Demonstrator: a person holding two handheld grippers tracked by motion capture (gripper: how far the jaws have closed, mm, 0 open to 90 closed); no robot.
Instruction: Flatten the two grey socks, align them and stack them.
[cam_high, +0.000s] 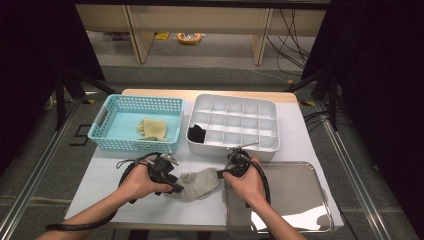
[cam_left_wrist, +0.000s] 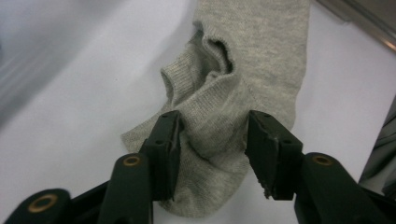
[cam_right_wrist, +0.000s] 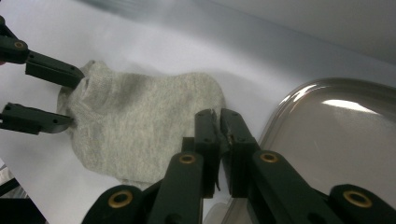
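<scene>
My right gripper (cam_right_wrist: 220, 122) has its jaws pinched tight on one end of the grey sock (cam_high: 197, 183), which lies on the desk (cam_high: 100, 185) beside the metal tray (cam_high: 300, 190). My left gripper (cam_left_wrist: 212, 135) straddles the other end, jaws apart. Beyond sit the blue basket (cam_high: 100, 131) and white divided box (cam_high: 272, 145).

Your forearms come in from the near edge, hands low over the table and close together. Your left gripper (cam_left_wrist: 212, 140) has its jaws standing apart, with cloth between them and the pads not pressing. Your right gripper (cam_right_wrist: 219, 126) has its jaws drawn nearly together, pinching a thin edge of cloth. Your right hand (cam_high: 246, 184) wraps the handle from above.
</scene>
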